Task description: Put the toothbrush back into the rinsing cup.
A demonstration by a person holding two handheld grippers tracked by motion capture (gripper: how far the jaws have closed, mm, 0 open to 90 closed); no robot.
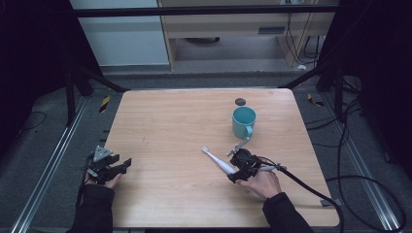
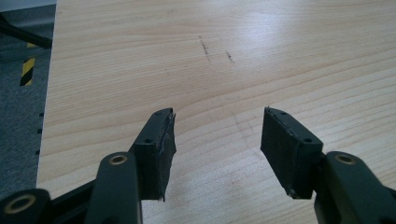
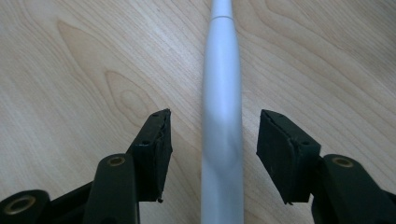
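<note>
L gripper [image 1: 115,168] is parked near table [image 1: 170,126] front-left edge, jaws apart, nothing between, well apart from toothbrush [image 1: 217,160]. Toothbrush is laid flat, front-left of mug [image 1: 243,122], long axis run head far-left to handle near-right. R gripper [image 3: 212,156] is set astride handle, pads released, not touching; nearer hand by far. Mug interior can't be told.

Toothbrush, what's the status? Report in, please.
Right gripper open, jaws either side of the toothbrush, not pressing. Toothbrush flat on table. Left gripper open, nothing between. Mug stands beyond, not in the way.
</note>
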